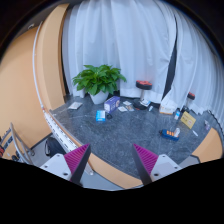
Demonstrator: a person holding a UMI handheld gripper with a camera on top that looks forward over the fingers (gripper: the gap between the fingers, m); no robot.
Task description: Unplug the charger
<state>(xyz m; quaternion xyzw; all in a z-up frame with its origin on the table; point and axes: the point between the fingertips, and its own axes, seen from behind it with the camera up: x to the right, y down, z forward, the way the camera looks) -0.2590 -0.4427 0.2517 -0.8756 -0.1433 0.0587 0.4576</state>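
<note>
My gripper (110,152) is open, its two magenta pads (78,160) wide apart with nothing between them. It is held above the near wooden edge of a grey-blue table (120,140). I cannot make out a charger for certain. A white cable (54,126) runs along the table's left edge toward some small white and dark items (14,142) low at the left, too small to identify.
A green plant in a white pot (100,82) stands at the back of the table, with a purple box (112,103) and a small blue thing (100,115) before it. A dark stand (146,90) and colourful boxes (184,122) are at the right. White curtains hang behind.
</note>
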